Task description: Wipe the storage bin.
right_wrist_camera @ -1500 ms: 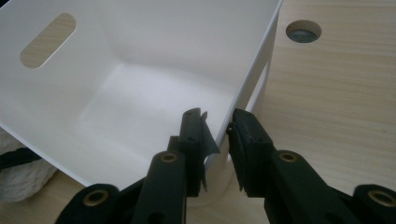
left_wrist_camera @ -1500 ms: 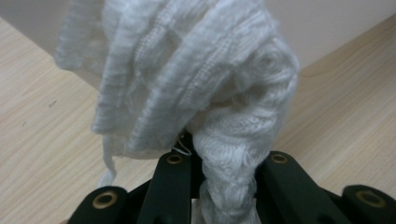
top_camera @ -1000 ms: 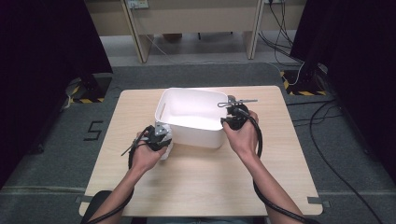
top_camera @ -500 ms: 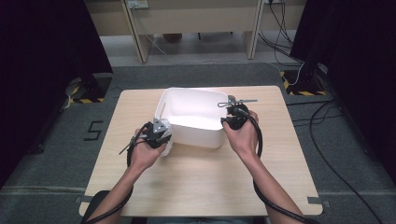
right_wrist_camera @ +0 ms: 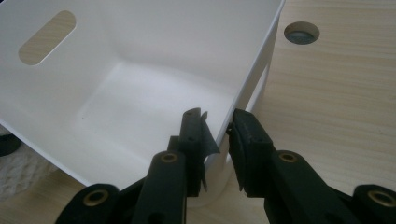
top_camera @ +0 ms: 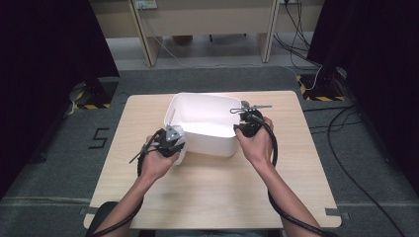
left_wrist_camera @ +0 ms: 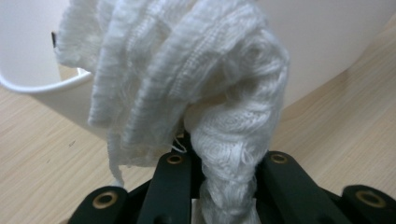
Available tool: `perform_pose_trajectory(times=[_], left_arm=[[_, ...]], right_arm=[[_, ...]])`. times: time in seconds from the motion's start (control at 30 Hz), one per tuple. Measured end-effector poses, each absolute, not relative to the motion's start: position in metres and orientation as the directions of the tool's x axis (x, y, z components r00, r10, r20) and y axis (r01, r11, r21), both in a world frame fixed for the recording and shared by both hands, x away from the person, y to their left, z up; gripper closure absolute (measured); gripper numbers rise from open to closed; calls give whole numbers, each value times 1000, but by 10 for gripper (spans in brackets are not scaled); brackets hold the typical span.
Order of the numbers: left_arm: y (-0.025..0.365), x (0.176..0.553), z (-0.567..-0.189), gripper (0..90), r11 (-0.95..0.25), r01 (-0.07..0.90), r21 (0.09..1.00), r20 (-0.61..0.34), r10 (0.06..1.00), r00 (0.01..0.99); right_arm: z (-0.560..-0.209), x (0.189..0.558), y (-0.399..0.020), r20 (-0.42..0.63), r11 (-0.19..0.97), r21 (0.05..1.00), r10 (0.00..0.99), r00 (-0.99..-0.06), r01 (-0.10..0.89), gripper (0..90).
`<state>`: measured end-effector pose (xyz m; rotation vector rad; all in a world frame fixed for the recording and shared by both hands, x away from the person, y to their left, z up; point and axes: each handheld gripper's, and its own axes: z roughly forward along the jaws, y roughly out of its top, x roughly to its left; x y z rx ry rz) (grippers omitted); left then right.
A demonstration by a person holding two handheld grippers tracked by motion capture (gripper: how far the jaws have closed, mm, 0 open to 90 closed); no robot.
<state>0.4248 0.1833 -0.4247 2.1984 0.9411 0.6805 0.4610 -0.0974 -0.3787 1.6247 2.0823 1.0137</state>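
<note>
A white plastic bin (top_camera: pixel 211 145) stands in the middle of the wooden table (top_camera: pixel 217 192). My left gripper (top_camera: pixel 169 139) is at the bin's front-left corner, shut on a white knitted cloth (left_wrist_camera: pixel 187 70) that bunches up over its jaws (left_wrist_camera: pixel 226 163), with the bin's outer wall (left_wrist_camera: pixel 327 37) just behind. My right gripper (top_camera: pixel 246 126) is at the bin's front-right corner. Its jaws (right_wrist_camera: pixel 215 123) straddle the wall, one inside and one outside, clamped on the rim. The bin's inside (right_wrist_camera: pixel 140 84) looks bare.
A slot handle (right_wrist_camera: pixel 46 37) is cut in the bin's far wall. A round hole (right_wrist_camera: pixel 302 32) lies in the tabletop beyond the bin. Cables trail from both grippers along the forearms. Grey floor, desk legs and black curtains surround the table.
My left gripper with the cloth has edged slightly up toward the bin's corner. The right gripper has stayed on the rim.
</note>
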Motion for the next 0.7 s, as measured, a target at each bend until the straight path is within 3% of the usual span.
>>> perform_pose_trajectory(times=[0.7], left_arm=[[179,427,-432,789,-546,434,717,220,767,602]], right_arm=[[-379,461,-97,175,107,693,934,-310,713,749]])
